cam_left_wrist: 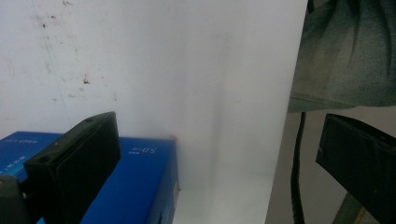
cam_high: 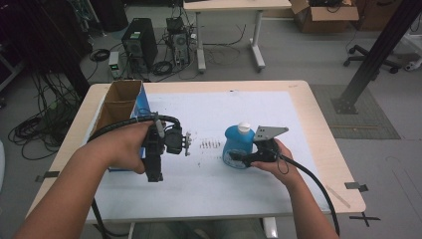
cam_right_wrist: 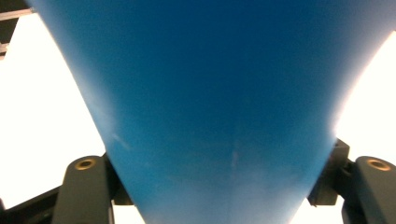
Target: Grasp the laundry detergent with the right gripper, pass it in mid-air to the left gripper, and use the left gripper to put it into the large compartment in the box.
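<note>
Right gripper (cam_high: pixel 238 158) clamping blue bottle (cam_high: pixel 238 144), left gripper (cam_left_wrist: pixel 215 158) jaws apart, box (cam_left_wrist: pixel 140 177) print perhaps "50".

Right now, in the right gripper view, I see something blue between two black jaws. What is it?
Observer: A blue bottle with a white cap, standing upright on the table.
Operator: And where is the other gripper?
Observer: The left gripper is over the table's left part, beside an open box, its jaws wide apart with nothing between them.
</note>
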### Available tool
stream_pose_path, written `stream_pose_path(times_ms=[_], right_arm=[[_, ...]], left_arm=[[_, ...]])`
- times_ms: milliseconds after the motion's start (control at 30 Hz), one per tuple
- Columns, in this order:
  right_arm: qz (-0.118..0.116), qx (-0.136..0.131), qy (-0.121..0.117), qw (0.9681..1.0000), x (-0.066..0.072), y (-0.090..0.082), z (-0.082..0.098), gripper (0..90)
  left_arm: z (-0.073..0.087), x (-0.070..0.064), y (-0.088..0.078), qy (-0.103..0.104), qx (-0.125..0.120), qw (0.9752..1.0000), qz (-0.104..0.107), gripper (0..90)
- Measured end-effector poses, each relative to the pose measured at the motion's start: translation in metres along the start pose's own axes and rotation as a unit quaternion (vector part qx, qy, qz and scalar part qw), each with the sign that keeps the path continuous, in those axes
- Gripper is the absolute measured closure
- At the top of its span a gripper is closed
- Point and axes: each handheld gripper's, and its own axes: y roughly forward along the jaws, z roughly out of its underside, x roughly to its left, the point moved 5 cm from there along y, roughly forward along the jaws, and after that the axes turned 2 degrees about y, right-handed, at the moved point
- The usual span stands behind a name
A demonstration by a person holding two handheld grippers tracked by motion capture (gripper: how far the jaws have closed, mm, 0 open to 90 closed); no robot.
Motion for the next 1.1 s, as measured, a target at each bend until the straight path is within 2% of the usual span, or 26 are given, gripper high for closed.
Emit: stream_pose_path(times_ms=[200, 400, 600, 767, 933, 1100], right_arm=[[-0.012, -0.001, -0.004, 0.9999, 0.002, 0.001, 0.000, 42.1], [-0.011, 0.000, -0.014, 0.9998, 0.003, 0.000, 0.000, 44.1], [-0.002, 0.007, -0.009, 0.9999, 0.002, -0.001, -0.002, 45.9], [-0.003, 0.001, -0.009, 1.0000, 0.001, -0.009, -0.008, 46.4], [-0.004, 0.002, -0.031, 0.9995, 0.001, -0.024, -0.020, 46.6], [-0.019, 0.008, -0.045, 0.9988, 0.005, -0.033, -0.029, 46.8]], left_arm=[[0.000, 0.000, 0.000, 0.000, 0.005, 1.0000, 0.000, 0.2], [-0.001, 0.001, -0.001, 0.000, 0.001, 1.0000, -0.001, 0.2], [-0.003, 0.002, -0.003, 0.004, -0.001, 1.0000, -0.001, 0.2], [-0.003, 0.004, -0.004, 0.001, 0.001, 1.0000, -0.002, 0.2], [-0.006, 0.007, -0.006, 0.003, 0.000, 1.0000, -0.004, 0.2], [-0.010, 0.009, -0.008, 0.005, -0.001, 1.0000, -0.005, 0.2]])
